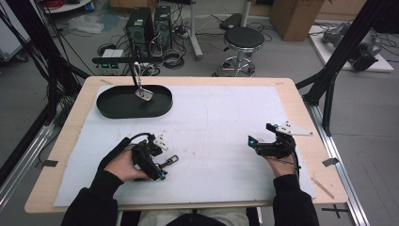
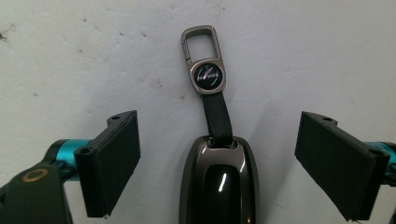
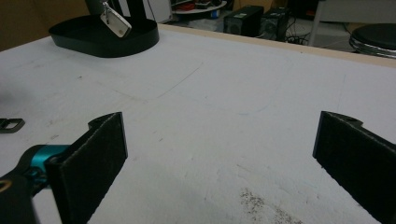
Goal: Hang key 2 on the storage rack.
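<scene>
A dark glossy key fob lies flat on the white mat, and its black strap leads to a round badge and a metal clip. My left gripper is open, with one jaw on each side of the fob and a gap at both pads. From above, the left gripper sits at the near left with the fob's clip poking out to the right. My right gripper rests at the near right. It is open with bare mat between its pads.
A black oval tray stands at the far left of the table, with a white key fob hanging over it from a small stand. The tray is also seen far off in the right gripper view. A stool and computer towers stand beyond the table.
</scene>
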Motion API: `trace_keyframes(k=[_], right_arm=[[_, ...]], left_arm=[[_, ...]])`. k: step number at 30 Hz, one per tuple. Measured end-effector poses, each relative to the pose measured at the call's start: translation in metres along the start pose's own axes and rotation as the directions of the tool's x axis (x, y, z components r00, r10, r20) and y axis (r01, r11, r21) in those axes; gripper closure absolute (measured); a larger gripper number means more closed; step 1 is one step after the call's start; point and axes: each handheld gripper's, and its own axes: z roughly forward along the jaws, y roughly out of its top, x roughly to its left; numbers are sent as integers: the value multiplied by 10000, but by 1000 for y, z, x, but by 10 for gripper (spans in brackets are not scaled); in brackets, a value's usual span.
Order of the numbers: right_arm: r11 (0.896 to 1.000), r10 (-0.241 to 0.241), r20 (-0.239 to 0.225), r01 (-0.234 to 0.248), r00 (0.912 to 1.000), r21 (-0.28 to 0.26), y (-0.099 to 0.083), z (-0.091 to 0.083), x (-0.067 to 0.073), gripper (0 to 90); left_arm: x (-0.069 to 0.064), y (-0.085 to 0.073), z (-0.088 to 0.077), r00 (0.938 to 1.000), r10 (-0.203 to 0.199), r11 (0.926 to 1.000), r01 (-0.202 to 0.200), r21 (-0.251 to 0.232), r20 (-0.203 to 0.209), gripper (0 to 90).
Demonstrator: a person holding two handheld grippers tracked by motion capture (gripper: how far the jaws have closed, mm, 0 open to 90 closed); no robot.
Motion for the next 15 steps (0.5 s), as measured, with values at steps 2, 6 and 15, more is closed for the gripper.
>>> trace_keyframes(k=[2,6,15], right_arm=[[10000,-31,1,31,10000,-8,0,0,0,21],[10000,-35,-8,35,10000,-5,0,0,0,21],[9998,-10,4,10,10000,174,-1,2,0,21]], left_arm=[[-3,1,2,9999,98,9999,-97,87,-105,166],[-7,4,7,9992,304,9992,-296,277,-269,207],[-7,5,9,9997,157,9994,-152,325,-160,316]])
